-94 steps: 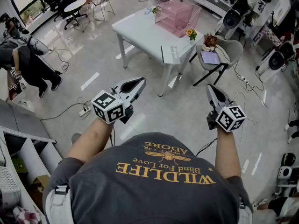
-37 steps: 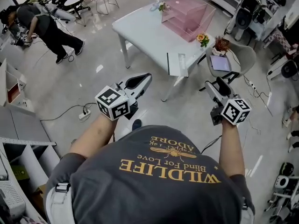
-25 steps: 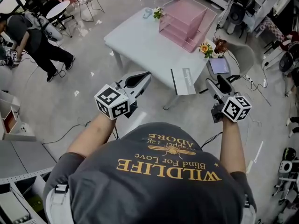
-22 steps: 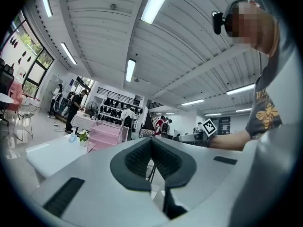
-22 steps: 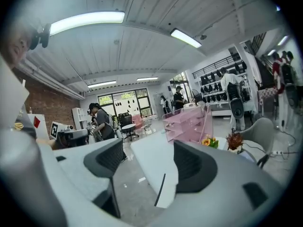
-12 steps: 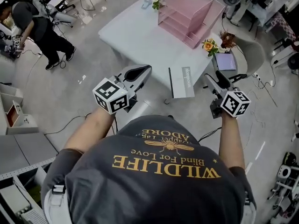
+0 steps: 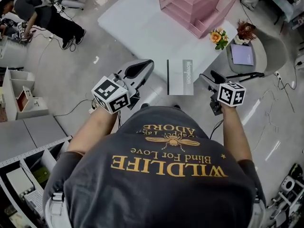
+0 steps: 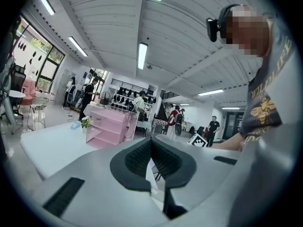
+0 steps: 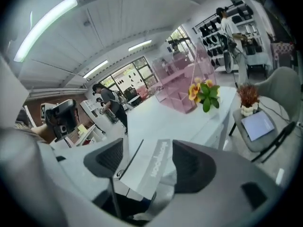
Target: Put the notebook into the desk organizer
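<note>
As notebook (image 7: 180,77) sits at near edge of surface (image 7: 137,27), well apart from desk organizer (image 7: 194,4): could get knocked off by a glancing pinch. Left gripper (image 7: 142,68) closed, empty; right gripper (image 7: 209,78) parted, empty.

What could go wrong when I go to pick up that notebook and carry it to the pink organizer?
The notebook lies at the table's near edge, seemingly overhanging; a clumsy bite by the open right tool might push it off. The flowers stand near the pink organizer, so a wide swing could topple them.
</note>
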`<state>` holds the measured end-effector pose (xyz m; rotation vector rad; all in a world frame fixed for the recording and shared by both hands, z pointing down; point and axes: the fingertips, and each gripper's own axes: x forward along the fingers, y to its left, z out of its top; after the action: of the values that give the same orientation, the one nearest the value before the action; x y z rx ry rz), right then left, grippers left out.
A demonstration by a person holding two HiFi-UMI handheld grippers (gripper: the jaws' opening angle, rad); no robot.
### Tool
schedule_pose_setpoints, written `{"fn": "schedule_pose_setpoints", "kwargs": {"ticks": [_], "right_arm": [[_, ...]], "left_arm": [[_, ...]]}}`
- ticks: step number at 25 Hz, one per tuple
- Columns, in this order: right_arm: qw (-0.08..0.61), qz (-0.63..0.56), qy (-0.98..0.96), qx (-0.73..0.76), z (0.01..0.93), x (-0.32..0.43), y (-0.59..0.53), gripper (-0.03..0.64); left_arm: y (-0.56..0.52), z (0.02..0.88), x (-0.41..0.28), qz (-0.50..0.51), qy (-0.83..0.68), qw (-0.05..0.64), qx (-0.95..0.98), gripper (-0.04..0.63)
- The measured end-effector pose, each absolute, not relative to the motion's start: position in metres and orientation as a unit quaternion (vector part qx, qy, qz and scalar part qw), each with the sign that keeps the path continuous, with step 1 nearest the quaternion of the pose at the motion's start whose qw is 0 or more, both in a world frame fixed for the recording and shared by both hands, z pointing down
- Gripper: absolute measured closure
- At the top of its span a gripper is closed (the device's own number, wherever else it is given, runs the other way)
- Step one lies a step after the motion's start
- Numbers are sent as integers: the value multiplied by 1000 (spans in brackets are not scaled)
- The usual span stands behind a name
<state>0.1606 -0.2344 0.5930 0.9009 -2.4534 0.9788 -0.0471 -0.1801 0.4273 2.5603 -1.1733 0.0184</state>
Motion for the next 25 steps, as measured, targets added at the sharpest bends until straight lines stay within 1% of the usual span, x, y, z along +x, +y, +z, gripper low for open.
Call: {"fn": "schedule_pose_setpoints", "kwargs": {"ticks": [8, 16, 18, 23, 25], "right_arm": [[242, 447, -809, 297, 692, 144, -209, 298], [291, 499, -765, 286, 751, 118, -185, 303], [300, 495, -762, 291, 757, 116, -182, 341], [298, 510, -754, 287, 753, 115, -174, 427], [304, 509, -752, 287, 748, 117, -172, 476]], "left_arm": [[-206, 468, -52, 24, -369, 197, 908, 595], [-208, 492, -53, 45, -328, 215, 919, 595], [-205, 493, -56, 47, -328, 217, 918, 595], [-196, 491, -60, 51, -333, 218, 916, 595], [-192, 488, -59, 50, -334, 216, 916, 595]]}}
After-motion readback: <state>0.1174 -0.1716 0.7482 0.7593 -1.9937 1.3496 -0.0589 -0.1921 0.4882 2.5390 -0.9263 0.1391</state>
